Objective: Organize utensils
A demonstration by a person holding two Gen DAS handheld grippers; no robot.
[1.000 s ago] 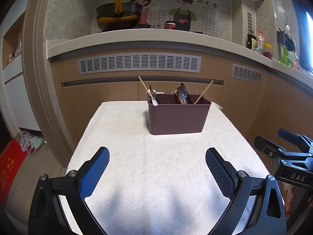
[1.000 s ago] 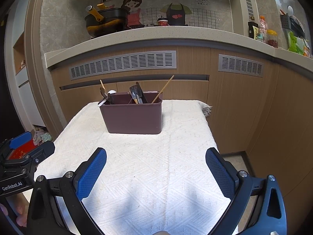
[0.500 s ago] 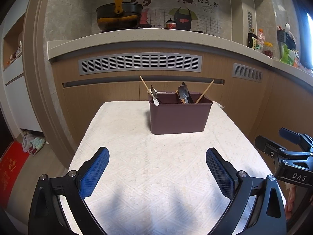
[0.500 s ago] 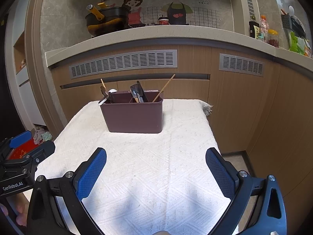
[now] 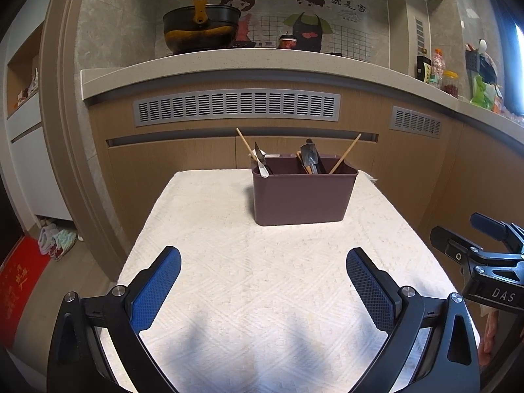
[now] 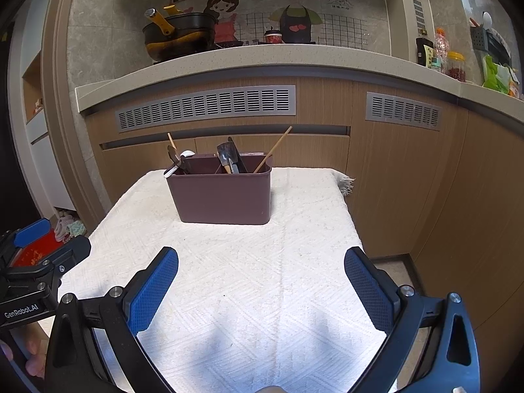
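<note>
Though leaning outward, chopstick (image 5: 344,154) in caddy (image 5: 303,196).

Kitchen's pretty lived-in: white textured tablecloth (image 5: 229,262) over the table, wood cabinets behind with a long grey vent grille (image 5: 236,108). Up on the stone counter (image 5: 229,62) there's a black pan with a yellow handle (image 5: 200,29), and a cartoon couple mural (image 6: 258,6) on the wall. Jars and bottles (image 6: 440,54) sit far right; red mat (image 5: 19,288) on the floor.
</note>
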